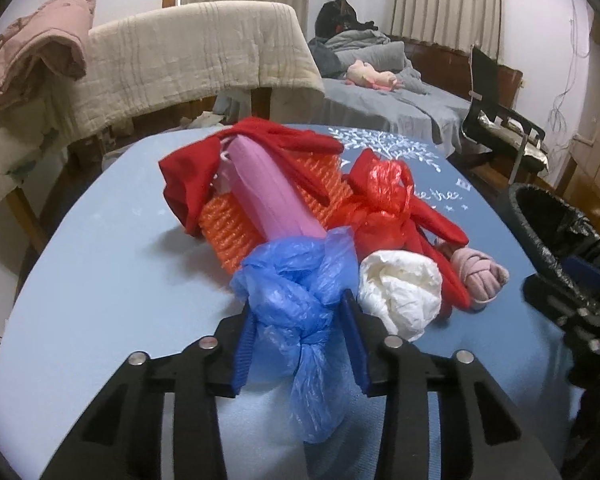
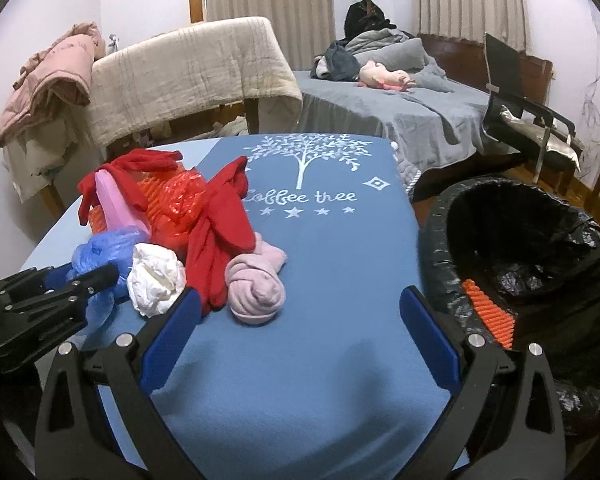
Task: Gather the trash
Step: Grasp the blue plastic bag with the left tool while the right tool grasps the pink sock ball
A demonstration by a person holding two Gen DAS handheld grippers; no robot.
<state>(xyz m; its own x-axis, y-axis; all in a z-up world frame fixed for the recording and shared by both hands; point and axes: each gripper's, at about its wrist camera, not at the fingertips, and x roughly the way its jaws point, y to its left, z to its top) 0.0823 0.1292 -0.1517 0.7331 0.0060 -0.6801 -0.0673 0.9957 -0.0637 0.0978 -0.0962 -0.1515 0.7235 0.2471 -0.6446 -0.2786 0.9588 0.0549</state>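
One knotted blue plastic bag (image 1: 296, 300) at the near edge of the table pile sits clamped, as far as I can tell, in my left gripper (image 1: 300, 344), my right gripper (image 2: 300, 332) gapes empty, so next I lift it over to the black-lined bin (image 2: 540, 240).

A heap of bags and clothes (image 2: 168, 216) lies on the left part of the tabletop (image 2: 320, 300). A knotted bag (image 1: 296, 280) sits at its near edge, a paper wad (image 2: 156, 276) to its right. The bin (image 2: 520, 256) stands right of the tabletop, a bed (image 2: 400, 108) behind.
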